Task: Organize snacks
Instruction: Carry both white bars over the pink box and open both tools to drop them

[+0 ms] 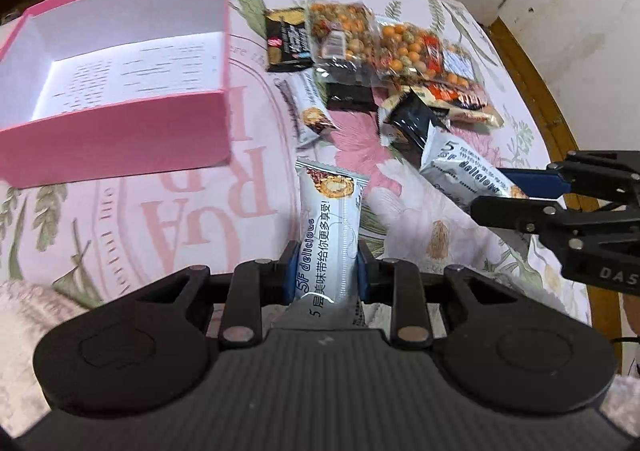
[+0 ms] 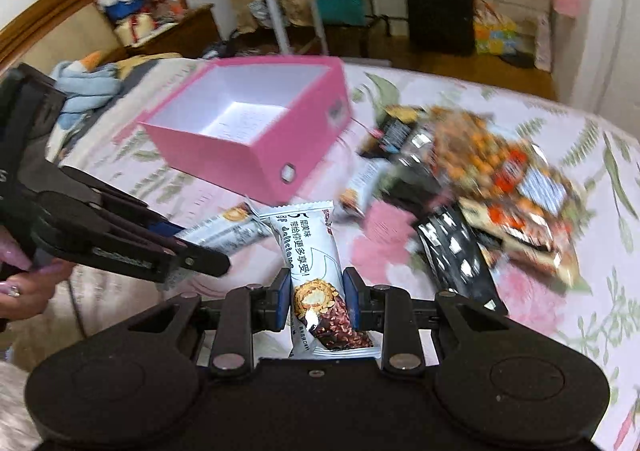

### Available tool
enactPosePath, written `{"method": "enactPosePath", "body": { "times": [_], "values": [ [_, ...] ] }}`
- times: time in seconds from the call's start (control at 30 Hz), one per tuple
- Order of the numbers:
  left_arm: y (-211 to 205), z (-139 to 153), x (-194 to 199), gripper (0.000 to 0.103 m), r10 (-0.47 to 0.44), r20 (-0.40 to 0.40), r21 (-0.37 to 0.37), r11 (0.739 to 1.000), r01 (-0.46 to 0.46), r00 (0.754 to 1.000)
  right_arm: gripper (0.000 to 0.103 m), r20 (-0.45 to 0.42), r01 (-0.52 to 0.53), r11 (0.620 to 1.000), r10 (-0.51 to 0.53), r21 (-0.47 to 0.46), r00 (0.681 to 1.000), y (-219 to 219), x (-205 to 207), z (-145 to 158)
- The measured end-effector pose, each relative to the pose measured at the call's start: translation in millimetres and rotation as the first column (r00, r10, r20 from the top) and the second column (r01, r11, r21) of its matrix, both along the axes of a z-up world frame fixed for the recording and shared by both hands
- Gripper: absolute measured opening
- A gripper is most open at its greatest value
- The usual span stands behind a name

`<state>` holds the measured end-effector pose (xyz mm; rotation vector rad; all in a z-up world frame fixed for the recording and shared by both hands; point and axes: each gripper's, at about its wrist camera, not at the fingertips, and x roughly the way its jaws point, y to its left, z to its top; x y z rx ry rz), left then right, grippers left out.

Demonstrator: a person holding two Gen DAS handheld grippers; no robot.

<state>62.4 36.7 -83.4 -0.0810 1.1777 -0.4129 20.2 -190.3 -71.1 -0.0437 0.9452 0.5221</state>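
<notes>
Left tongs (image 1: 328, 271) pinch a white snack bar (image 1: 330, 235) between the blue pads, gripped near its lower half, top end pointing away from the camera toward the pile. Right tongs (image 2: 316, 299) pinch a second white snack bar (image 2: 316, 283) across its chocolate-picture end, wrapper standing roughly upright between the fingers.

Both sets of tongs hang over the bed (image 1: 140, 219), which carries a pink floral cover with large lettering. From the left wrist view, the right tongs (image 1: 516, 195) come in from the right edge, clamped on their bar (image 1: 464, 171).

Landmark: pink box (image 1: 116, 139), open top, white inside, nothing visible in it. It sits on the bed. Left-held bar is just right of the box's near corner, not touching. Right-held bar is farther right again, close to the pile.

Snack pile (image 1: 384, 63) lies right of the box, well apart from it: clear bags of orange and green coated nuts, black wrappers, one more white bar (image 1: 310, 111) lying loose between box and pile.

Right wrist view is motion-blurred on the pile (image 2: 480, 179); the box (image 2: 224, 155) is sharp.
</notes>
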Motion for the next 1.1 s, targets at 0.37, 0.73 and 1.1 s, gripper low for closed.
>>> {"method": "enactPosePath", "body": {
  "times": [0.37,0.73,1.1],
  "values": [
    [64,65,10,0.027,0.138,0.102,-0.057,0.989,-0.133,0.985,0.032,0.072,-0.1,0.988,0.092,0.119,0.993,48,53,58],
    [100,46,114,0.027,0.279,0.144,0.064,0.955,-0.29,0.949,0.032,0.058,-0.184,0.983,0.182,0.023,0.982,114,164,39],
    [120,-47,208,0.027,0.452,0.0,-0.001,0.892,-0.452,0.892,0.031,0.033,-0.282,0.94,0.294,-0.193,0.955,180,238,-39]
  ]
}}
